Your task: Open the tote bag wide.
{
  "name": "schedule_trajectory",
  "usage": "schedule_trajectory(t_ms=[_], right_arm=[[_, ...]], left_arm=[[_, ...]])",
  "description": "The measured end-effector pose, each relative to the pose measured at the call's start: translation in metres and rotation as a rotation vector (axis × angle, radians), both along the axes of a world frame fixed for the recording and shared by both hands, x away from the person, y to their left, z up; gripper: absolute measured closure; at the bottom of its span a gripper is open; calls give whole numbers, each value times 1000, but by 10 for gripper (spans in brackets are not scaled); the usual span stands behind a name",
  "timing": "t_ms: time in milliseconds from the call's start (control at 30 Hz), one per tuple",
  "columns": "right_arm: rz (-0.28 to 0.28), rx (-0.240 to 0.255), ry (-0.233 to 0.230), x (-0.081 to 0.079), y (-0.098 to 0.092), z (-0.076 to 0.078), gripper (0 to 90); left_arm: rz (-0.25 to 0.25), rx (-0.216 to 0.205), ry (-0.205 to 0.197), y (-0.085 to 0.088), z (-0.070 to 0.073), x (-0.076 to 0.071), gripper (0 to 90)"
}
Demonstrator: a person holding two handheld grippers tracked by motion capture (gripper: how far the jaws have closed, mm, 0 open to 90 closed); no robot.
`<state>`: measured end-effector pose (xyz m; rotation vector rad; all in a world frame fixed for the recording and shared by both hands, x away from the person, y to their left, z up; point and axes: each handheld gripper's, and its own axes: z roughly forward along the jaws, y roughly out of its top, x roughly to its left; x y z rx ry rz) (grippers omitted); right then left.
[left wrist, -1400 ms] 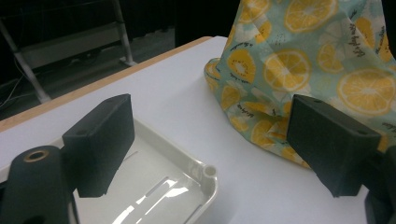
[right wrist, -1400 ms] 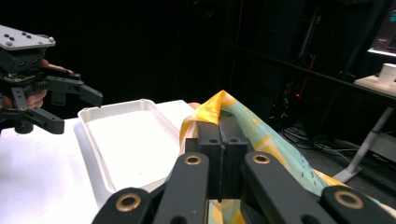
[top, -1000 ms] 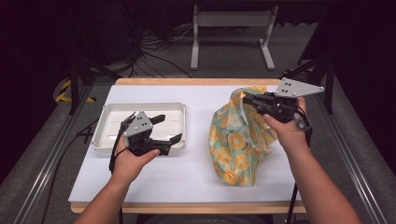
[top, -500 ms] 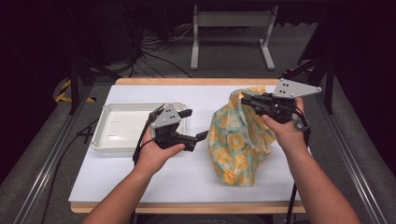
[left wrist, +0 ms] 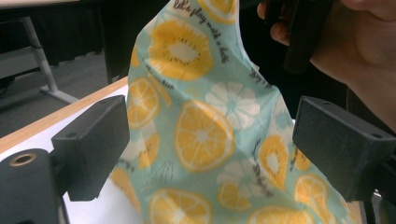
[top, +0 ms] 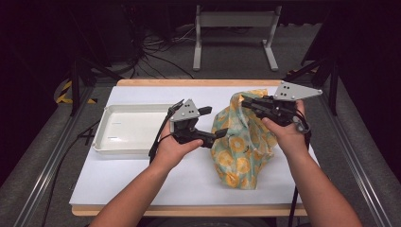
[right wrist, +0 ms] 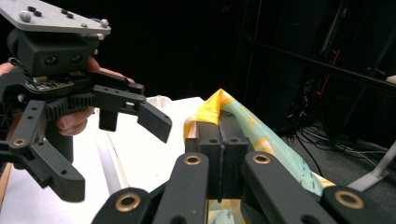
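Lifting the lemon-print cloth [top: 242, 142] by a high corner, right of centre on the white table [top: 142, 179], so that it hangs in a loose peak with its lower folds resting on the surface. Held up this way, probably, to offer a free hanging side to the other hand. Right gripper [right wrist: 219, 135] clamped tight on the cloth's yellow-edged top, jaws pressed together with the fabric pinched between them. Left gripper [top: 215, 124] just beside the cloth's left flank, jaws spread wide, the cloth draped between them in the left gripper view but neither pad [left wrist: 95, 140] pressing on it. White tray [top: 127, 146] on the table's left side, well apart from the cloth, likely waiting to receive it.
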<state>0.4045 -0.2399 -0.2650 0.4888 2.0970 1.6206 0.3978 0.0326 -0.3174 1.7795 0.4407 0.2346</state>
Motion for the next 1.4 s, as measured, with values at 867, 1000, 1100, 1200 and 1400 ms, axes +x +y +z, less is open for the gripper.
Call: schedule_trajectory(t_ms=[867, 1000, 1100, 1200, 1400], right_arm=[[25, 18, 12, 0, 3, -2, 897], [34, 20, 18, -1, 5, -2, 897], [46, 25, 27, -1, 6, -3, 897], [55, 27, 30, -1, 7, -3, 898], [53, 29, 33, -1, 5, -5, 895]], left_arm=[[-5, 8, 21, -48, -4, 24, 116], [1, 3, 29, -50, -5, 27, 123], [-7, 13, 21, -52, -5, 29, 174], [-17, 21, 0, -51, -5, 30, 350], [-11, 46, -40, -47, -2, 27, 746]])
